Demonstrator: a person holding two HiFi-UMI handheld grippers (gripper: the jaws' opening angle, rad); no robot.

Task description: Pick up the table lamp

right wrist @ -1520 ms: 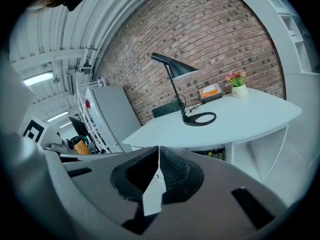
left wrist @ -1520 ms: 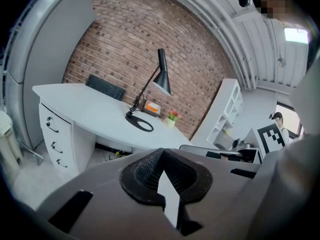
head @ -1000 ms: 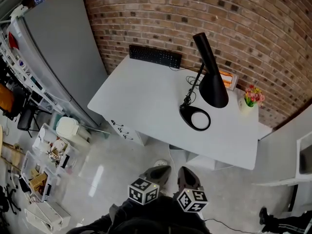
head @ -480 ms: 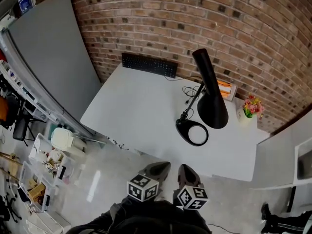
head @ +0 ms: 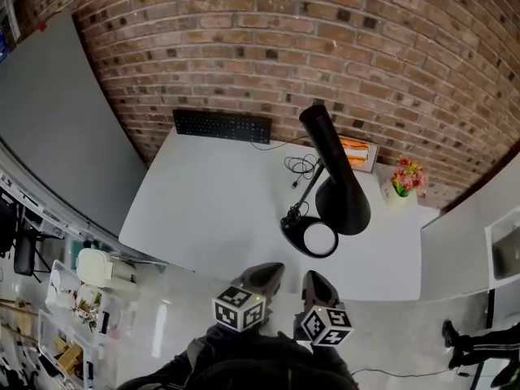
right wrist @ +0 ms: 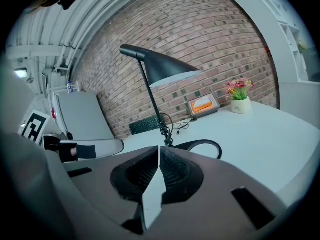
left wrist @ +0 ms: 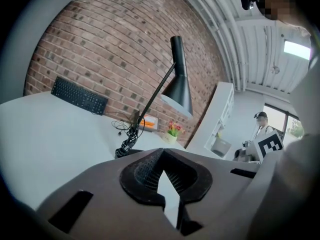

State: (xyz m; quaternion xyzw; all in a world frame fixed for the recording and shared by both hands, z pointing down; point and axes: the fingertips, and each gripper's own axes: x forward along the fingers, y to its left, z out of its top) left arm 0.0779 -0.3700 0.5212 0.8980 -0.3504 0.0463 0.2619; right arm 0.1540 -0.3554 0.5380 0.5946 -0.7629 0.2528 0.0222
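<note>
Office-like workroom. A white desk (head: 211, 210) is standing against a brick wall (head: 244, 39), carrying a keyboard (head: 221, 126), a lamp (head: 333, 185), a loose cable (head: 302, 166) and potted flowers (head: 404, 179). A grey panel (head: 57, 128) is standing at the left, with cluttered plastic bins (head: 81, 287) crowding the glossy floor (head: 162, 315) below it.

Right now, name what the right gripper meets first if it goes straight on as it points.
Probably the black table lamp's ring-shaped base on the white table, just beyond the shut right gripper; depth is unclear.
</note>
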